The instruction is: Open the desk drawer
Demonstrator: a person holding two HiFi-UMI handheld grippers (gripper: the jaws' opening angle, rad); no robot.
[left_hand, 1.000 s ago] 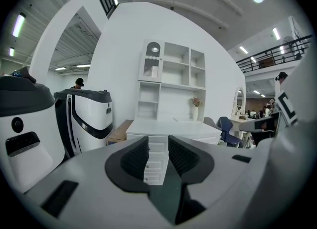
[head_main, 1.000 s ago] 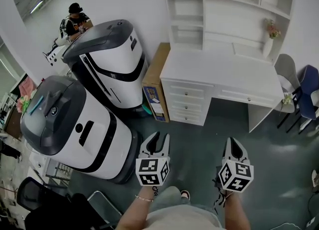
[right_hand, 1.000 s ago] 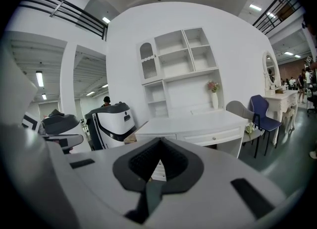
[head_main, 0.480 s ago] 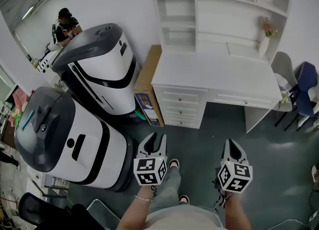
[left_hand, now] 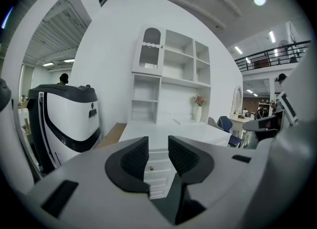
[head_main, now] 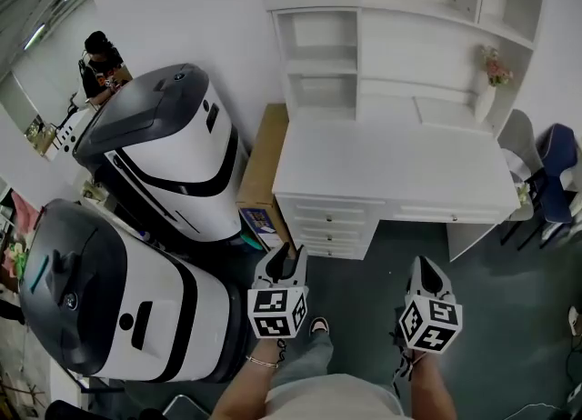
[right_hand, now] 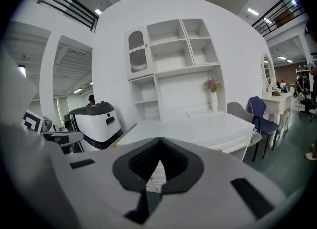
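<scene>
Here, white desk [head_main: 391,168], drawers [head_main: 327,225] closed, grey floor [head_main: 364,295], left claw [head_main: 289,251] slightly parted, empty, right claw [head_main: 425,262] closed, empty.

Robot lab; bulky robots [head_main: 168,150], white desk [head_main: 391,168]

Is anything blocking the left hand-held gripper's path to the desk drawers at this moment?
Nothing visible does. The left hand-held gripper, jaws apart, points at the desk drawers with only bare floor between; the cardboard box leans beside the desk, off that line.
</scene>
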